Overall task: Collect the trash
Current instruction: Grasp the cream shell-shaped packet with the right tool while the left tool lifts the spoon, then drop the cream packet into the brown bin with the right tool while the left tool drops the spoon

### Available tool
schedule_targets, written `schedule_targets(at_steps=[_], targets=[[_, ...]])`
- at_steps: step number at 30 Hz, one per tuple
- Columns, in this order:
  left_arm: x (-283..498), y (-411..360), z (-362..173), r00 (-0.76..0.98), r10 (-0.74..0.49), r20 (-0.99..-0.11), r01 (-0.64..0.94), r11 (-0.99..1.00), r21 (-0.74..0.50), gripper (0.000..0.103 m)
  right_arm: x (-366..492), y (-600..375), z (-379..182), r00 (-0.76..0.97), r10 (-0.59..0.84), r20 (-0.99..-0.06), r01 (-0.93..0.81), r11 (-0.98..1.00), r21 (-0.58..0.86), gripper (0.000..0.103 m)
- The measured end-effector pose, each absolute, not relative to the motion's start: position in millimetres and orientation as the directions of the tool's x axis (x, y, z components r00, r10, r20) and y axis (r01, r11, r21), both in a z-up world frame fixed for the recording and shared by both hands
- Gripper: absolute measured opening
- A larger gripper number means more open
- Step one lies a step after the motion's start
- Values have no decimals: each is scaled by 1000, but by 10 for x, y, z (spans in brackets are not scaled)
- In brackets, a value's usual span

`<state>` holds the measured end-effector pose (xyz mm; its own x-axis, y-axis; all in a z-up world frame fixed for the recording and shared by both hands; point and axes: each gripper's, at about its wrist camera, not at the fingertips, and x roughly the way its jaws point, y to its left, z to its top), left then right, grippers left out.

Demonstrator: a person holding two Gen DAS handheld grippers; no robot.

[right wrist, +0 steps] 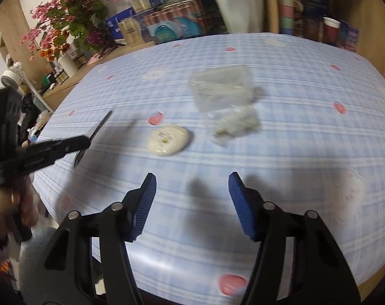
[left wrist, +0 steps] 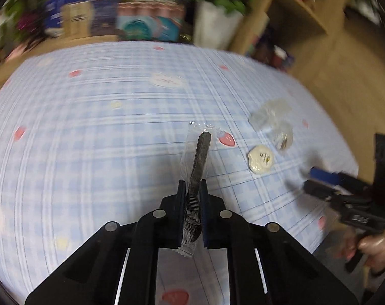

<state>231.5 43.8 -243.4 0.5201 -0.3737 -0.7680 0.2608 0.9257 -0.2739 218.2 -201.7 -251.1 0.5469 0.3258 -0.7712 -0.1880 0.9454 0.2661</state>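
Observation:
My left gripper (left wrist: 192,190) is shut on a clear plastic wrapper with a black utensil inside (left wrist: 200,152), held above the table; it also shows in the right wrist view (right wrist: 98,125) at the left. My right gripper (right wrist: 192,185) is open and empty above the table's near part; it shows in the left wrist view (left wrist: 311,178) at the right. A round white packet (right wrist: 168,139) (left wrist: 260,162) lies on the tablecloth. Beside it lie a crumpled clear wrapper (right wrist: 234,123) (left wrist: 282,136) and a clear plastic bag (right wrist: 220,86) (left wrist: 270,110).
The table (right wrist: 294,152) has a blue checked cloth with pink spots. Behind it stand boxes, a white planter (right wrist: 239,7), pink flowers (right wrist: 63,17) and stacked cups (right wrist: 286,7) on wooden shelves. The table edge runs on the right in the left wrist view (left wrist: 345,152).

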Motion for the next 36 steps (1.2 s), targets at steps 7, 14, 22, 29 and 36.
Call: schedule_targets(at_steps=[7, 14, 22, 29, 36], targets=[[1924, 732, -2382, 577, -447, -684, 156, 882, -444, 11, 2543, -1606, -2511, 539, 322, -778, -206, 946, 249, 59], [1771, 824, -2359, 597, -480, -643, 124, 847, -518, 11, 2793, -1428, -2636, 527, 238, -816, -172, 970, 172, 59], [1596, 864, -2283, 649, -455, -610, 135, 858, -495, 11, 2769, -1291, -2740, 548, 188, -815, -210, 974, 83, 54], [1476, 865, -2291, 653, -459, -603, 124, 850, -512, 11, 2577, -1330, -2713, 553, 214, -805, -229, 968, 100, 54], [1317, 777, -2191, 649, -473, -596, 139, 843, -519, 11, 2195, -1572, -2583, 576, 313, -755, -196, 950, 244, 54]])
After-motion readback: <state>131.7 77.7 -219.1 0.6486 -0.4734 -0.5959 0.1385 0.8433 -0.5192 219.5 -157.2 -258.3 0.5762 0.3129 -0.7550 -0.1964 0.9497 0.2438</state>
